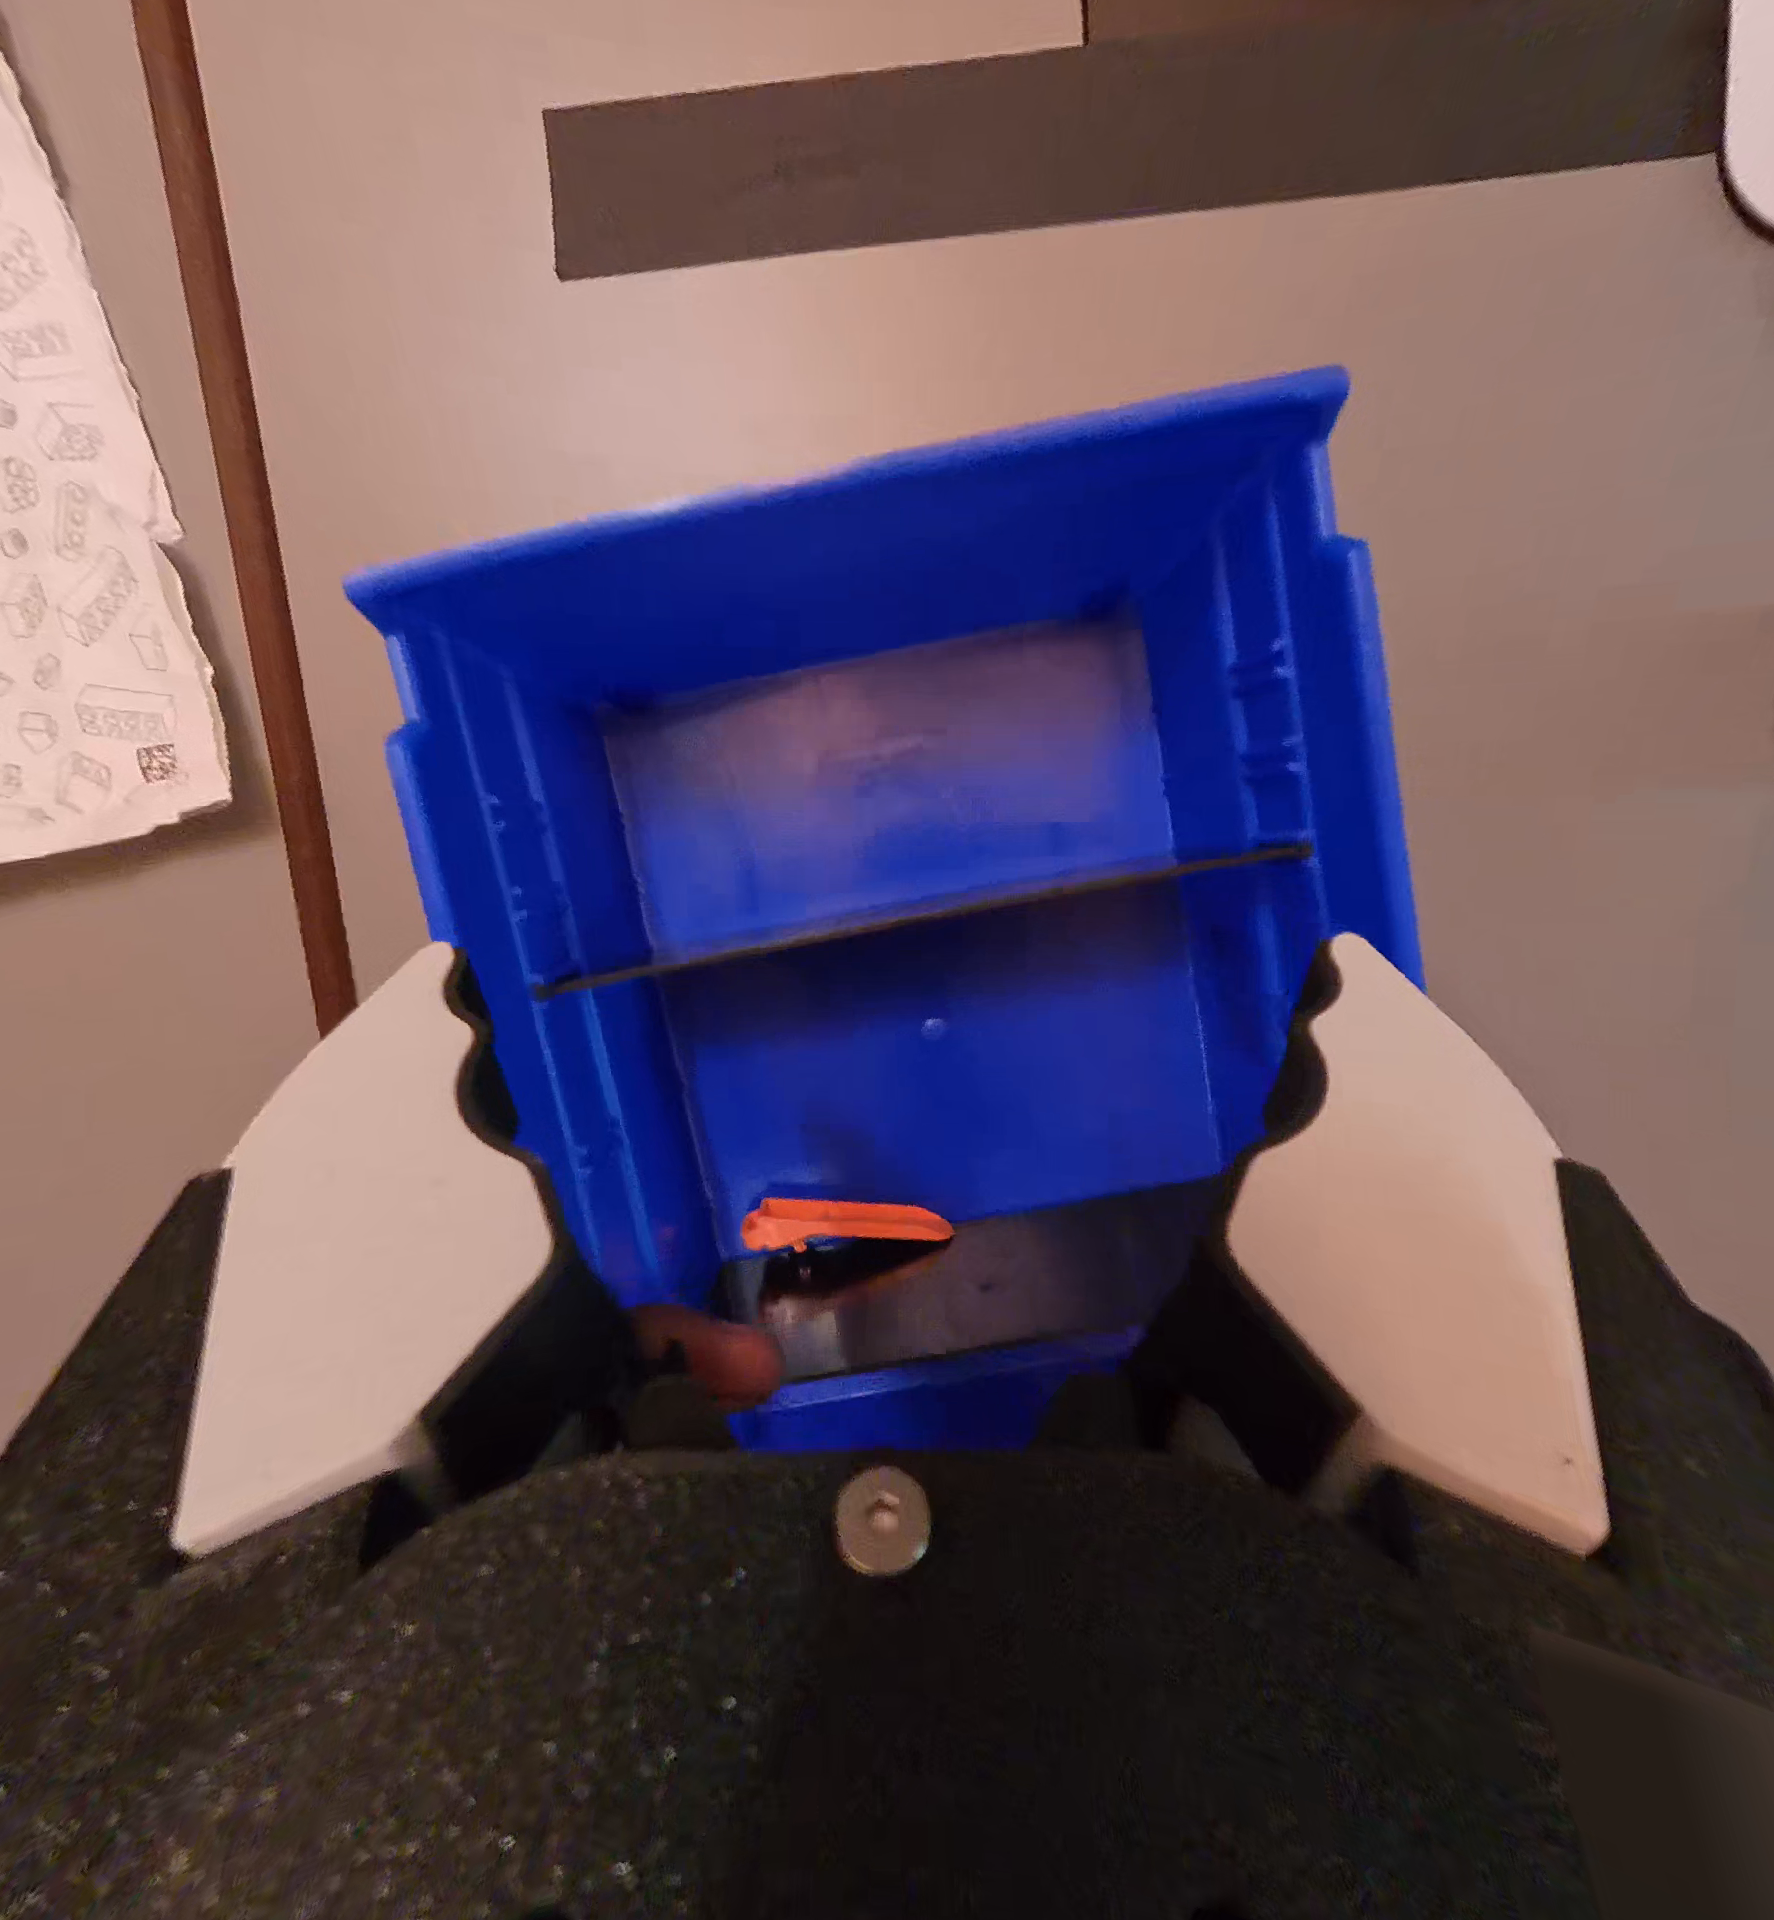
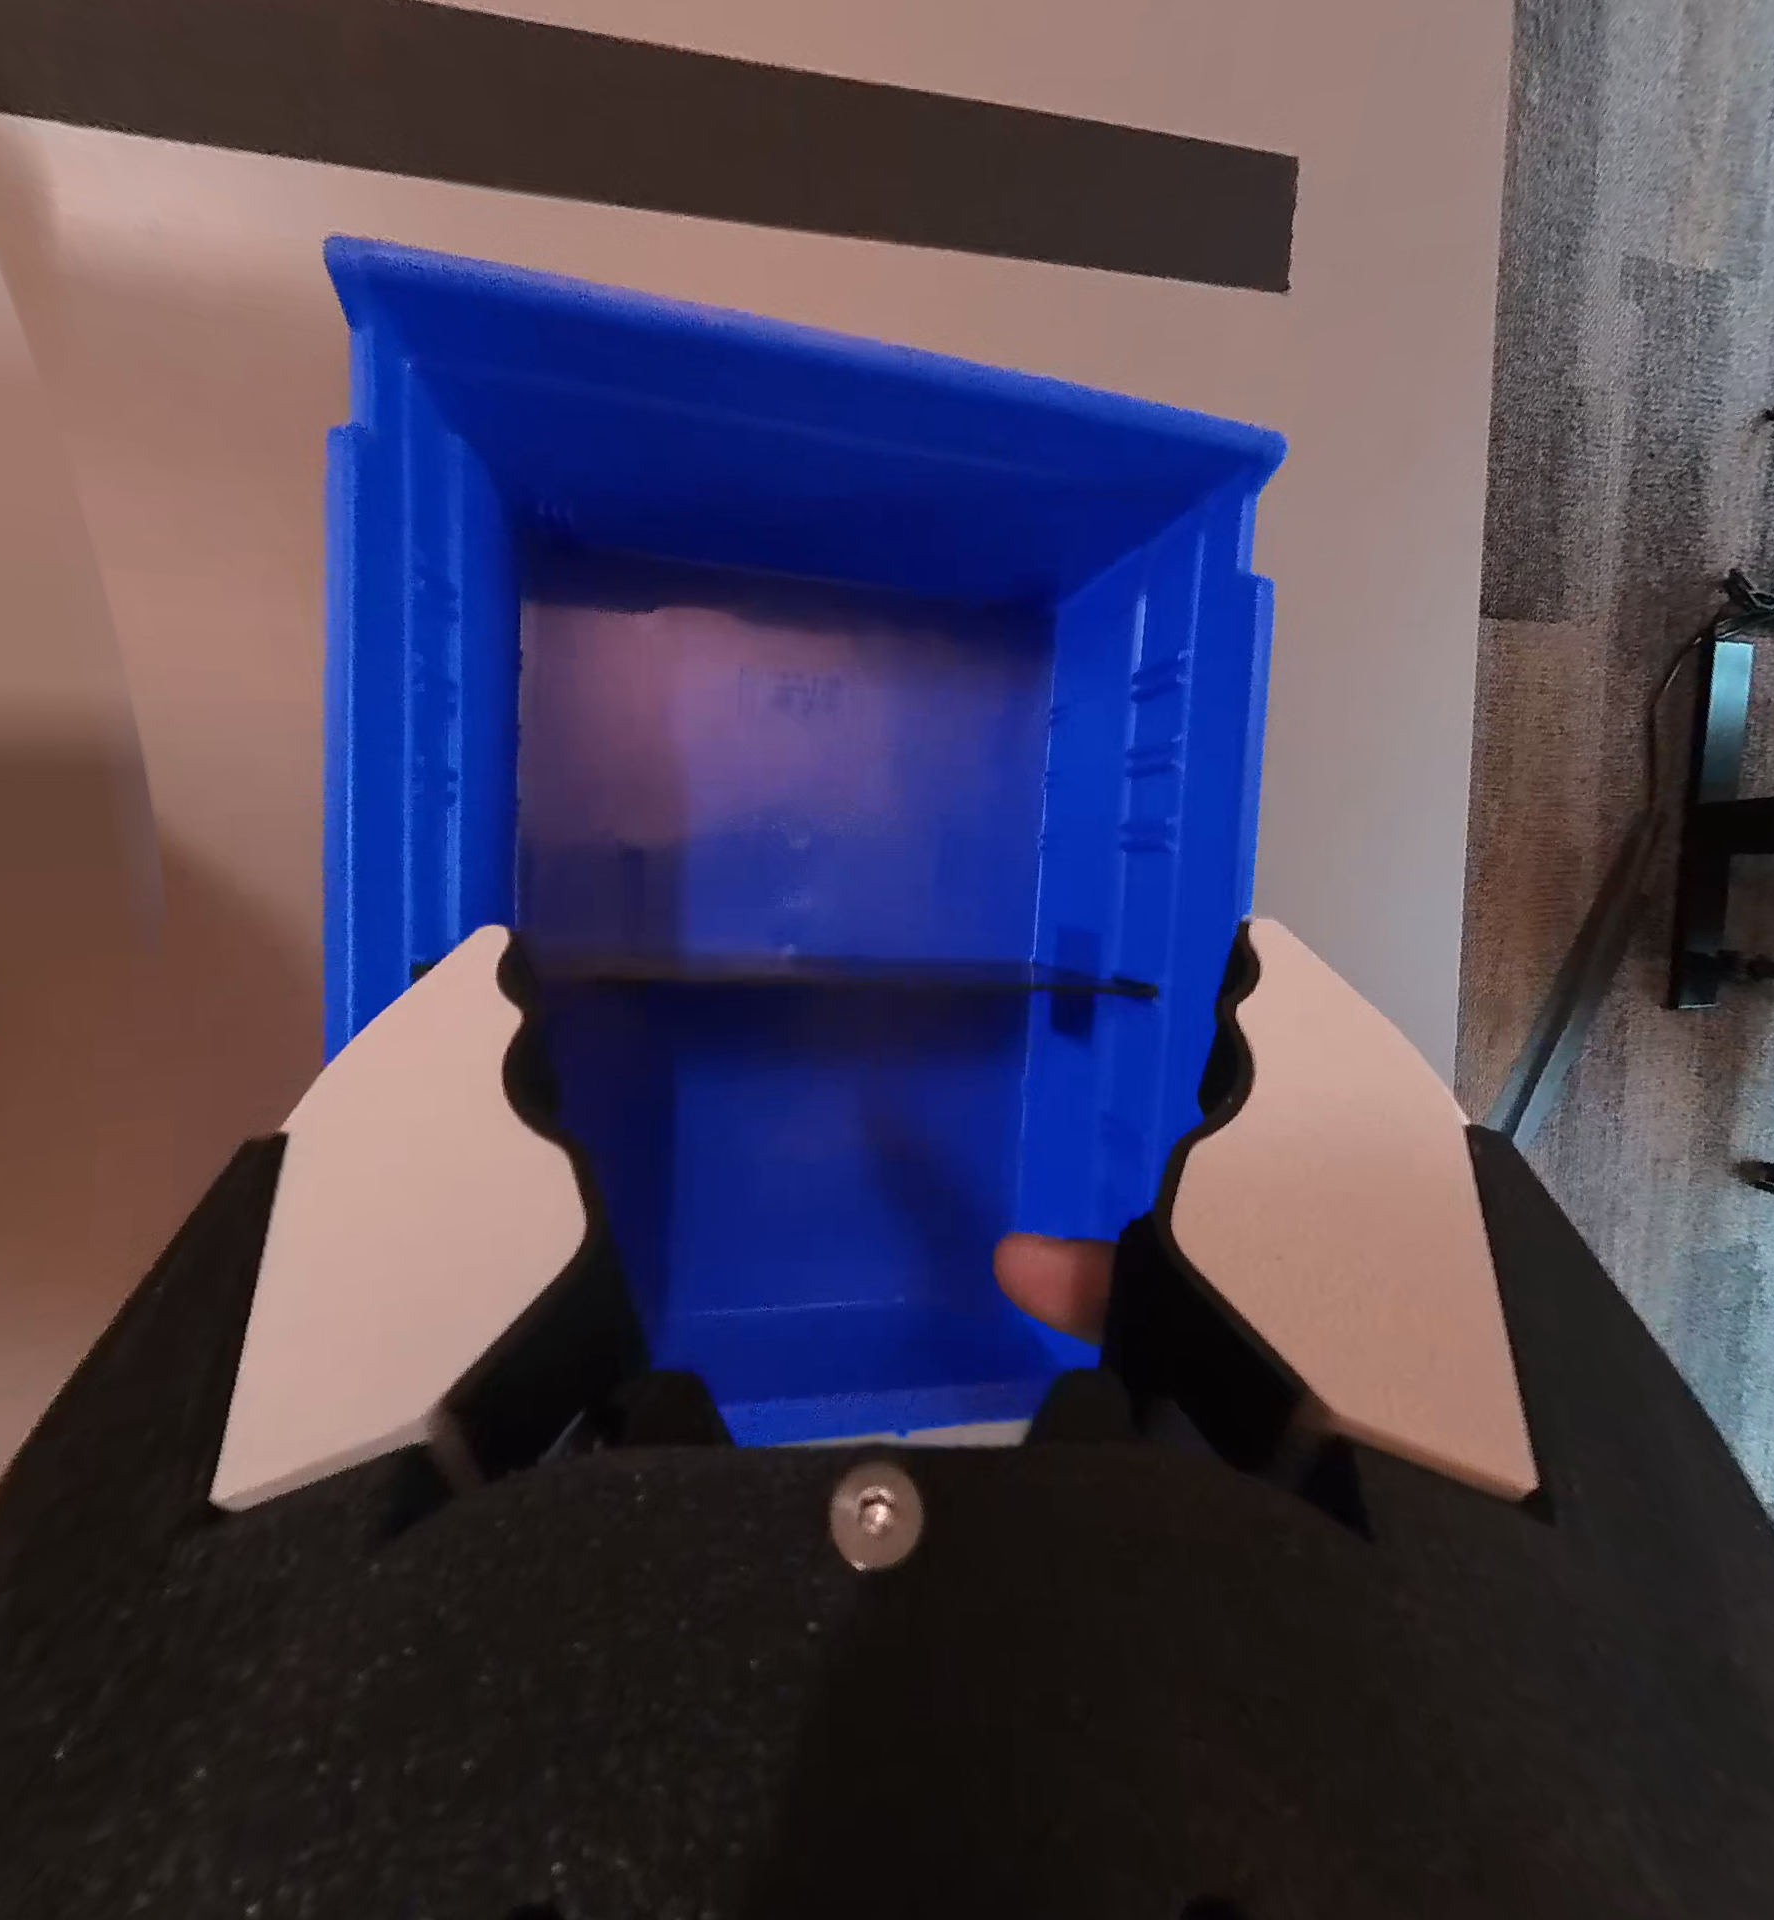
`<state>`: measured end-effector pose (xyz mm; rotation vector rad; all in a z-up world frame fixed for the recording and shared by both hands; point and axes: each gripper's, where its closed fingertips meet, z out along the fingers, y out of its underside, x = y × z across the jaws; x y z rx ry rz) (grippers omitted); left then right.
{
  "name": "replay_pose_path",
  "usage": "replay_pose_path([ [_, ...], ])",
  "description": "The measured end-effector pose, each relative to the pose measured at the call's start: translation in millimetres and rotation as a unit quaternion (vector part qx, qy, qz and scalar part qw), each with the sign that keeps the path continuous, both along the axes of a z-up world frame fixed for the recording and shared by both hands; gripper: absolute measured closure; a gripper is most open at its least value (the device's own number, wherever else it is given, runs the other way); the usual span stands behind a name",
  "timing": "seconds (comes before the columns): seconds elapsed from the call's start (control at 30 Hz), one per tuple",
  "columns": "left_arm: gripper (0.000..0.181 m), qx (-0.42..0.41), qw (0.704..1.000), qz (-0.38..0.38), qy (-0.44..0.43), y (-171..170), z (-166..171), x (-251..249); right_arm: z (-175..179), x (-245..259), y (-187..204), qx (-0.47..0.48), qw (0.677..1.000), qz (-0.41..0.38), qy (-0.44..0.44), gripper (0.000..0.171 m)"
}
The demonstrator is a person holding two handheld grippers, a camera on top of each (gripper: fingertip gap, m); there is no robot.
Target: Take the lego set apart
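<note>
Both grippers – left (image 1: pixel 888 1049), right (image 2: pixel 878 1049) – hang spread, gripping nothing, over a blue bin (image 1: pixel 862 665) running lengthwise away from the fingers – only an orange piece (image 1: pixel 841 1224) shows, nearest the left.

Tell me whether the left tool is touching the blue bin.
Cannot tell. In the left wrist view the left tool overlaps the blue bin's side walls, but blur and the head-on angle hide any contact or gap.
</note>
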<state>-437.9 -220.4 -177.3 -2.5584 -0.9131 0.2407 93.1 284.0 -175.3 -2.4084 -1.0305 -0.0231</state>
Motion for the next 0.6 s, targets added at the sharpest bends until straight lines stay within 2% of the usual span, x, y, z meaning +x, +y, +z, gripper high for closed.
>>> replay_pose_path([
  [0.6, 0.036, 0.022, 1.000, 0.003, -0.009, -68, -6, 74, 12, 53, -65, 0.008, 0.999, 0.003, 0.032, 0.047],
])
